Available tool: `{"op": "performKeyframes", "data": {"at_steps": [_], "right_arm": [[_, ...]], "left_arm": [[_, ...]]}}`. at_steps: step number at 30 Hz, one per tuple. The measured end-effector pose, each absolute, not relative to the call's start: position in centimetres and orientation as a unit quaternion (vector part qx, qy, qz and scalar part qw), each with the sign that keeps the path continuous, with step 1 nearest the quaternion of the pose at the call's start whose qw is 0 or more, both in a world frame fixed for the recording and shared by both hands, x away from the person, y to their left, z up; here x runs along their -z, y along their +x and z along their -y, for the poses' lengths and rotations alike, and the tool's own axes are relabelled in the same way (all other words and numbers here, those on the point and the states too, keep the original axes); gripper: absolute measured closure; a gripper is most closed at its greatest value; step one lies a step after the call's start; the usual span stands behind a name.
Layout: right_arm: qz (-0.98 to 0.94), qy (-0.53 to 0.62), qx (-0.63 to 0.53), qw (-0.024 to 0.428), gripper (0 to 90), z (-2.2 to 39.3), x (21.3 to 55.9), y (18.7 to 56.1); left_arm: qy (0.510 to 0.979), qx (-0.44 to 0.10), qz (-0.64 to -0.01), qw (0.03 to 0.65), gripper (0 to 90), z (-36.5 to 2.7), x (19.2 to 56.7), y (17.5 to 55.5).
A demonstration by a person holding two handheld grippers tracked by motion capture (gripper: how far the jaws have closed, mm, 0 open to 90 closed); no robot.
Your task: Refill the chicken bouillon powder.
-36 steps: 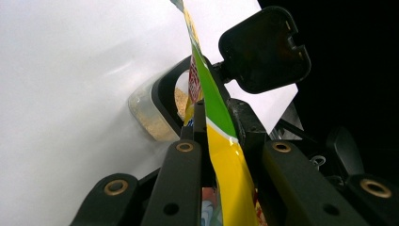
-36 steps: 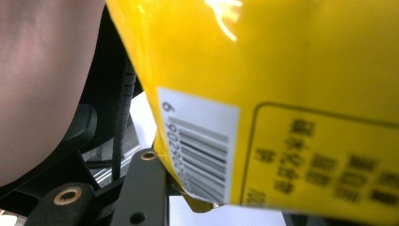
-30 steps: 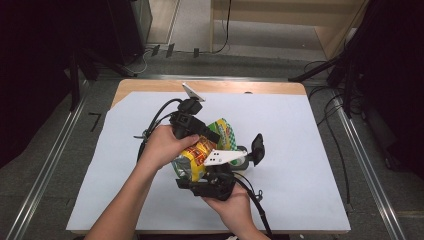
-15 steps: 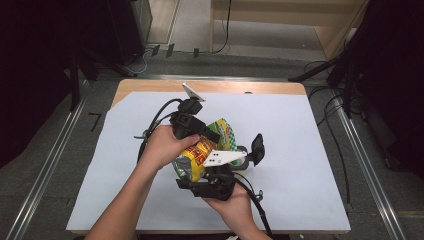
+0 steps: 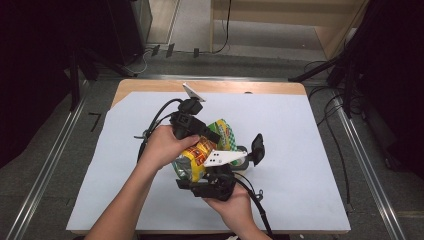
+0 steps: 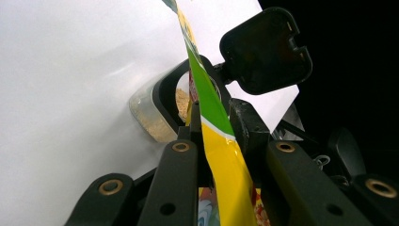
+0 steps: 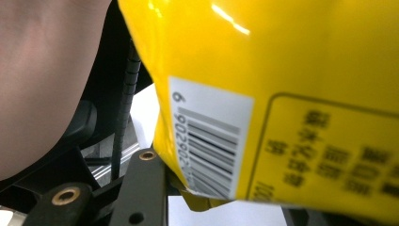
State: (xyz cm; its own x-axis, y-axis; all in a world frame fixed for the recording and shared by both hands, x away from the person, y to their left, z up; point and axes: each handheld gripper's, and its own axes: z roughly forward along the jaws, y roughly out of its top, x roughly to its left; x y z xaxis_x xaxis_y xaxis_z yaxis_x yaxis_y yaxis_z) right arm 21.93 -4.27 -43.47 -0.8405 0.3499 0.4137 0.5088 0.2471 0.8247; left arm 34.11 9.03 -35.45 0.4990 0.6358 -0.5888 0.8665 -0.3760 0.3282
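A yellow and green snack bag [image 5: 202, 150] is held tilted above the white sheet between both grippers. My left gripper [image 5: 212, 136] is shut on the bag's upper edge; in the left gripper view its jaws [image 6: 214, 115] pinch the green and yellow film [image 6: 221, 155]. My right gripper [image 5: 200, 172] grips the bag's lower end from below, and the barcode side of the bag [image 7: 263, 94] sits between its jaws [image 7: 221, 197]. Just beyond the bag's mouth lies a clear container [image 6: 148, 117] with pale crumbs inside. Its black lid [image 6: 266, 49] [image 5: 257, 147] is swung open.
A white sheet [image 5: 305, 135] covers most of the wooden table [image 5: 150, 86]. Cables trail from both grippers over the sheet. Dark floor, metal rails and stands surround the table.
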Motion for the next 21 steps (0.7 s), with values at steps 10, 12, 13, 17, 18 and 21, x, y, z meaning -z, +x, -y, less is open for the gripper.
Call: {"op": "performKeyframes", "data": {"at_steps": [10, 12, 13, 17, 18, 21], "right_arm": [[0.785, -0.275, 0.551, 0.071, 64.9, 4.23, 43.58, 21.84], [0.785, -0.274, 0.551, 0.072, 64.9, 4.25, 43.57, 21.84], [0.785, -0.275, 0.551, 0.072, 64.9, 4.25, 43.56, 21.84], [0.785, -0.274, 0.551, 0.073, 64.9, 4.26, 43.55, 21.87], [0.785, -0.274, 0.551, 0.072, 64.9, 4.26, 43.55, 21.87], [0.785, -0.273, 0.552, 0.072, 64.9, 4.25, 43.54, 21.89]], "left_arm": [[0.810, 0.186, -0.463, 0.308, 80.4, -9.00, 35.46, 34.08], [0.809, 0.186, -0.464, 0.309, 80.3, -8.98, 35.46, 34.08], [0.809, 0.186, -0.464, 0.309, 80.4, -8.99, 35.47, 34.08], [0.809, 0.186, -0.464, 0.309, 80.3, -8.99, 35.47, 34.09], [0.809, 0.186, -0.464, 0.309, 80.3, -8.99, 35.46, 34.08], [0.809, 0.185, -0.464, 0.309, 80.3, -9.00, 35.41, 34.04]]}}
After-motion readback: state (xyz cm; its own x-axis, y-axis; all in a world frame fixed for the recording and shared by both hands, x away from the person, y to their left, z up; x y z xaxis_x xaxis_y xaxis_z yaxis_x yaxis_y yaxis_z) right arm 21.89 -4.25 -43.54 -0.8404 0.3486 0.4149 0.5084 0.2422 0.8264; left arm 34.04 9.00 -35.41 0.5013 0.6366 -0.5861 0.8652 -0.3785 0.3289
